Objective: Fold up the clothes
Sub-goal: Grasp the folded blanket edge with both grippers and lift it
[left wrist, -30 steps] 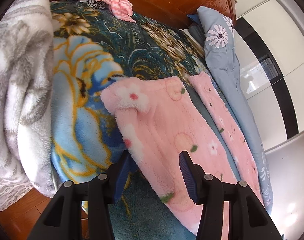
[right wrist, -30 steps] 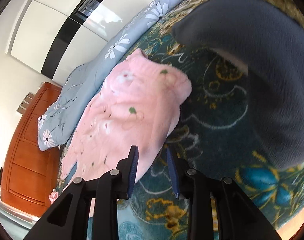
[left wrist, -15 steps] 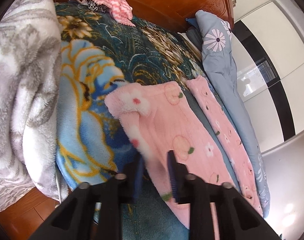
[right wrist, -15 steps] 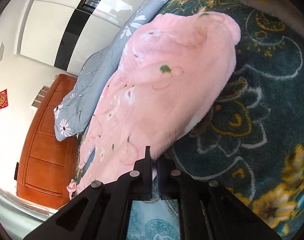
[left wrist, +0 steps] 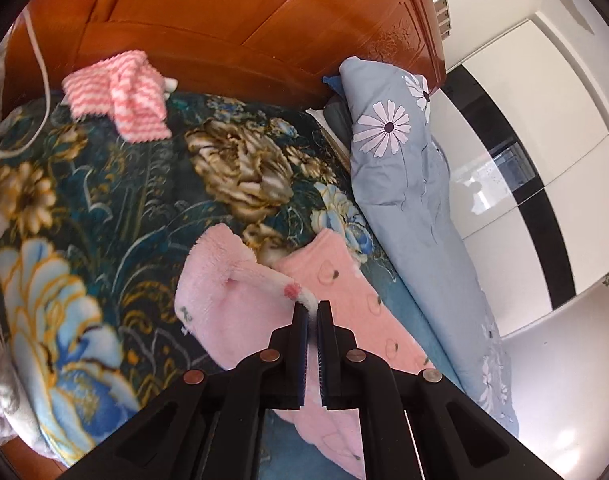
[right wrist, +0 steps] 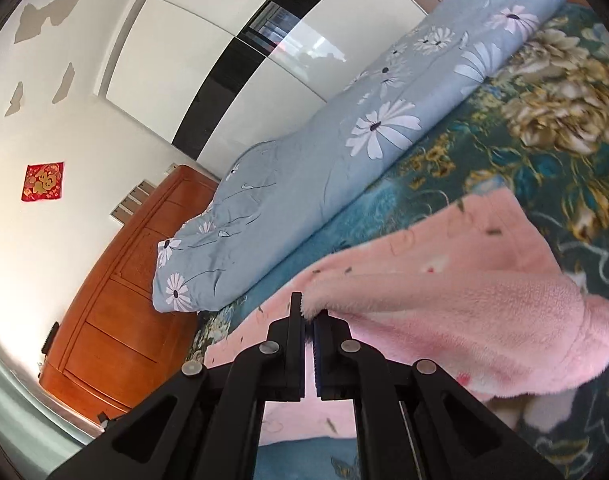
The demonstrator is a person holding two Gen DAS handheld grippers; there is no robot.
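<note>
Left wrist view: my left claw (left wrist: pixel 311 310) is pinching a white-edged corner of the pink fleece garment (left wrist: pixel 240 308), the jaws pressed together on the cloth. That corner is lifting off the bed; the rest of the garment is trailing forward and down from the claw, lying on the dark floral blanket (left wrist: pixel 136 200). Ahead of the claw and to the left, a pink-and-white striped cloth (left wrist: pixel 120 92) is sitting against the wooden headboard (left wrist: pixel 232 20). To the claw's right, a grey-blue flowered quilt (left wrist: pixel 408 184) is running along the bed's edge.

Right wrist view: my right claw (right wrist: pixel 307 314) is gripping another edge of the same pink garment (right wrist: pixel 464 288), jaws closed on the fleece. The cloth is draping away to the right of the claw in a raised fold, with more pink spreading beneath the claw. The quilt (right wrist: pixel 344 152) is lying beyond, ahead of the claw.
</note>
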